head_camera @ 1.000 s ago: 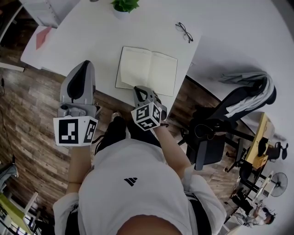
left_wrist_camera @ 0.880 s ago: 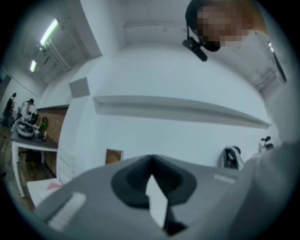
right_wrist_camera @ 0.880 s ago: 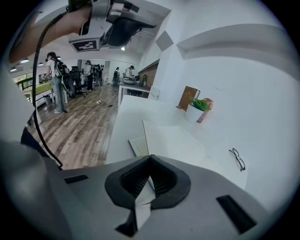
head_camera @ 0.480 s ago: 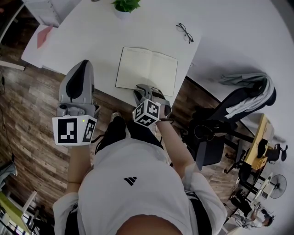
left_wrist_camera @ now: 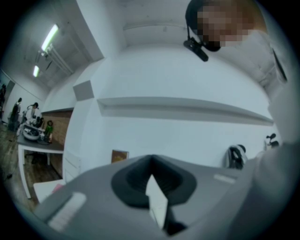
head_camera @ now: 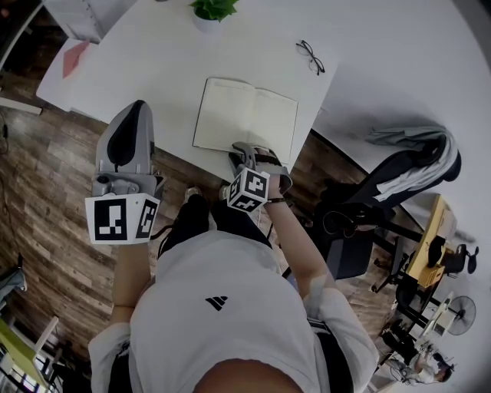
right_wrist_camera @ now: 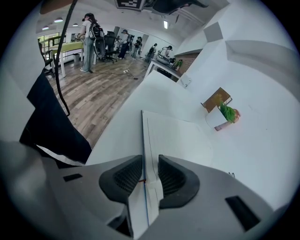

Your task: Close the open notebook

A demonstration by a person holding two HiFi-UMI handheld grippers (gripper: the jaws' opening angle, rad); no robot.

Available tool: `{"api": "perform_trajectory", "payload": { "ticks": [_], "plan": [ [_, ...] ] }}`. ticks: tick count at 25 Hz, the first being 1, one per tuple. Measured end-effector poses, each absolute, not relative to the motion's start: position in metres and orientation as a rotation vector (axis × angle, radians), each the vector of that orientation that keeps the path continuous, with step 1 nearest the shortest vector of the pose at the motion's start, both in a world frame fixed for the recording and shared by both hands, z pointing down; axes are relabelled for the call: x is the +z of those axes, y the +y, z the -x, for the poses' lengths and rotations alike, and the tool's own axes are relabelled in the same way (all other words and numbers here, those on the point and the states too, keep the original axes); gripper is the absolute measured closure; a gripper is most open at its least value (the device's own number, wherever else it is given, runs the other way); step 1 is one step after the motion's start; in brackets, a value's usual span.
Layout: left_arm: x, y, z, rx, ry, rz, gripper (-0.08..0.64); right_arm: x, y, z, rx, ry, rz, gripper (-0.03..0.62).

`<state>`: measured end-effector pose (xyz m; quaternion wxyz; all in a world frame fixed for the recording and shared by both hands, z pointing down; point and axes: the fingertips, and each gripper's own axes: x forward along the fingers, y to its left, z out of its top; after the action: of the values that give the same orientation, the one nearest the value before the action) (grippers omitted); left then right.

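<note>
The open notebook [head_camera: 245, 115] lies flat on the white table [head_camera: 146, 69], its near edge at the table's front. My right gripper [head_camera: 247, 150] points steeply down at that near edge. In the right gripper view the notebook [right_wrist_camera: 173, 136] runs away from the jaws, and its lower edge stands between the two pads of my right gripper [right_wrist_camera: 150, 176]. The jaws are opening and are not clamped on it. My left gripper [head_camera: 135, 107] hovers level over the table's front left, away from the notebook. Its tips [left_wrist_camera: 151, 161] meet, with nothing held.
A pair of glasses [head_camera: 310, 56] lies near the table's right corner. A potted plant [head_camera: 209, 9] stands at the far edge, and a pink sheet [head_camera: 73, 60] lies at the left corner. An office chair [head_camera: 399, 176] draped with clothes stands to the right.
My right gripper rolled, dropped a little toward the notebook's near edge, and its jaws went from shut to apart. The left gripper hardly moved.
</note>
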<state>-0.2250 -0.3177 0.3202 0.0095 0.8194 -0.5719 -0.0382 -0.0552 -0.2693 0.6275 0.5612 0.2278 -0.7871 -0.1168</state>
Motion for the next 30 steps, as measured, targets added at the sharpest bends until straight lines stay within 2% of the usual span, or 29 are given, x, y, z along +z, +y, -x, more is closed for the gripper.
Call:
{"api": "perform_trajectory", "payload": {
  "ticks": [5, 9, 13, 30],
  "plan": [
    [0.321, -0.317, 0.227, -0.118, -1.793, -2.555, 0.552, 0.628, -0.270, 0.054, -0.344, -1.806, -0.562, 0.491],
    [0.319, -0.318, 0.224, -0.122, -1.788, -2.560, 0.552, 0.631, -0.270, 0.058, -0.311, -1.813, -0.593, 0.546],
    [0.317, -0.316, 0.223, -0.122, -1.785, -2.567, 0.552, 0.627, -0.272, 0.057, -0.221, -1.866, -0.701, 0.560],
    [0.318, -0.310, 0.203, -0.124, -1.722, -2.606, 0.552, 0.591, -0.265, 0.017, 0.534, -2.161, -1.401, 0.583]
  ]
}}
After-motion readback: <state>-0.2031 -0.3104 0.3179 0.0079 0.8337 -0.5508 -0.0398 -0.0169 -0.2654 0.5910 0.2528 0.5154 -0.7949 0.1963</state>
